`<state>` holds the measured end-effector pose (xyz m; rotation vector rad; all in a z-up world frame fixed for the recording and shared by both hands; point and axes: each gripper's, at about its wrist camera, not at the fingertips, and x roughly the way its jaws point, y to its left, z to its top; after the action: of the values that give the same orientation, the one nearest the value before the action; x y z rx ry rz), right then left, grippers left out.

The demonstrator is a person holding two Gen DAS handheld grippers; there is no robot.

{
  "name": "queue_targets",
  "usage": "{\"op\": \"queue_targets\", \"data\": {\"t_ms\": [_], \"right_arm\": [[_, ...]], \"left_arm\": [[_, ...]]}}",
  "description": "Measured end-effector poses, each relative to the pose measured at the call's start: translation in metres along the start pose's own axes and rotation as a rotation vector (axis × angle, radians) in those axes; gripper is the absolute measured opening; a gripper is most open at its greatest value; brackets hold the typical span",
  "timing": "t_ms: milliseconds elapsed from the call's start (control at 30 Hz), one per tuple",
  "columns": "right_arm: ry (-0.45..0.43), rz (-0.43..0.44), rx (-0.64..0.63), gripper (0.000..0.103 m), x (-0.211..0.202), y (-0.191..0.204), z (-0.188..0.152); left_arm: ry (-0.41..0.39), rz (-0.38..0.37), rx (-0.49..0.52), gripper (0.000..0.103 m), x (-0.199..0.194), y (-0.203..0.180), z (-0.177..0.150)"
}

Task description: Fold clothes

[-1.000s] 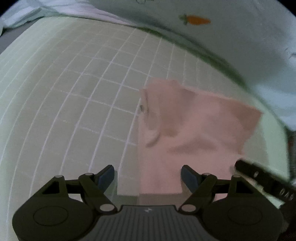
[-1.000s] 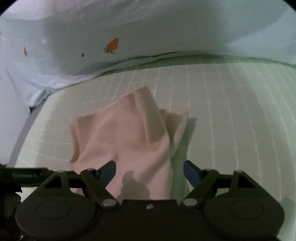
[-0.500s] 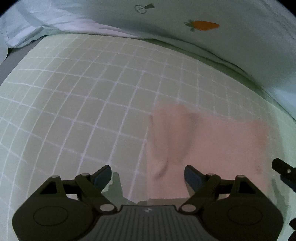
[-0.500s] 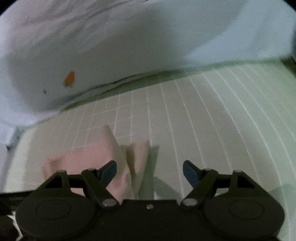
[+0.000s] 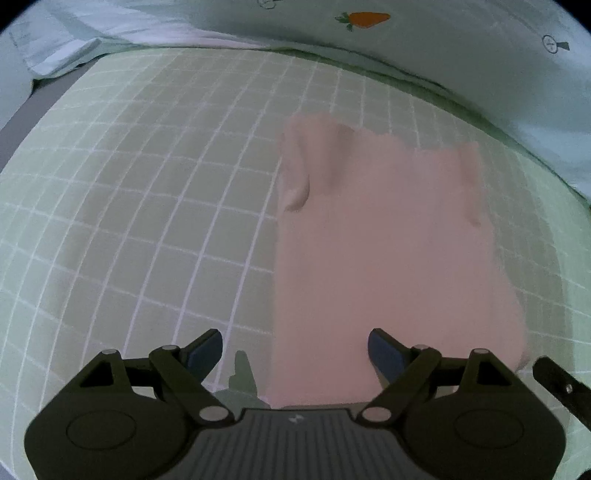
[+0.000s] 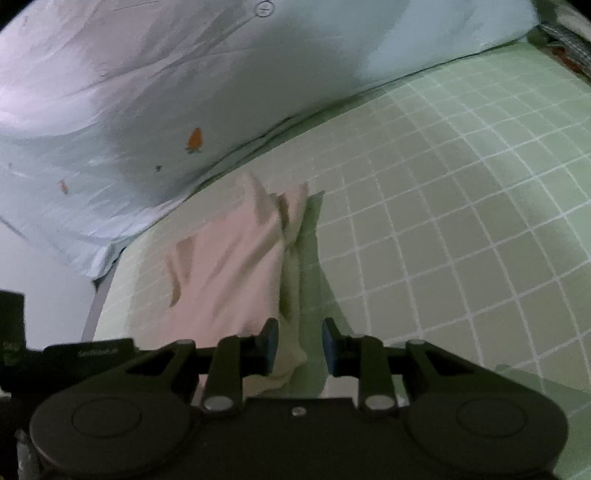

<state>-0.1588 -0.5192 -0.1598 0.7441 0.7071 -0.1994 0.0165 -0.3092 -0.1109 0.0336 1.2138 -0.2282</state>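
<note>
A pink garment [image 5: 384, 236] lies on the green checked bedsheet [image 5: 147, 206], mostly flat with a rumpled far edge. My left gripper [image 5: 295, 352] is open and empty above the garment's near left edge; the edge runs between its fingers. In the right wrist view the garment [image 6: 229, 266] lies left of centre with its right edge raised in a fold. My right gripper [image 6: 297, 349] has its jaws narrowed around that near right edge, with a gap still showing between the pads.
A pale blue quilt with carrot prints [image 5: 369, 18] is bunched along the far side of the bed and fills the top of the right wrist view [image 6: 192, 140]. The bed's left edge [image 6: 99, 295] drops off beside the garment.
My right gripper's jaws have narrowed from wide open around the garment's right edge. Both grippers shifted over the garment, which now lies flatter in the left wrist view.
</note>
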Motion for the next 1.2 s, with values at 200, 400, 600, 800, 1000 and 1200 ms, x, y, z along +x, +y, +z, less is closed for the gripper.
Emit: {"op": "queue_targets", "data": {"t_ms": [200, 400, 600, 800, 1000, 1200], "right_arm": [[0.0, 0.126, -0.013, 0.03, 0.002, -0.004, -0.005], [0.059, 0.262, 0.079, 0.028, 0.031, -0.026, -0.002], [0.117, 0.268, 0.127, 0.011, 0.03, -0.039, -0.01], [0.197, 0.154, 0.198, 0.027, 0.027, -0.039, -0.014], [0.111, 0.07, 0.054, 0.069, 0.032, -0.008, 0.019], [0.141, 0.022, 0.069, 0.076, 0.077, 0.004, 0.041]], "left_arm": [[-0.026, 0.067, -0.003, 0.087, -0.006, -0.014, -0.016], [-0.016, 0.114, -0.048, 0.089, 0.005, -0.018, -0.018], [0.015, 0.107, -0.077, 0.096, 0.014, -0.014, -0.026], [0.037, 0.066, -0.07, 0.099, 0.012, -0.002, -0.023], [-0.004, -0.036, -0.057, 0.099, 0.02, 0.018, -0.001], [0.017, -0.195, -0.067, 0.097, 0.047, 0.027, 0.023]]}}
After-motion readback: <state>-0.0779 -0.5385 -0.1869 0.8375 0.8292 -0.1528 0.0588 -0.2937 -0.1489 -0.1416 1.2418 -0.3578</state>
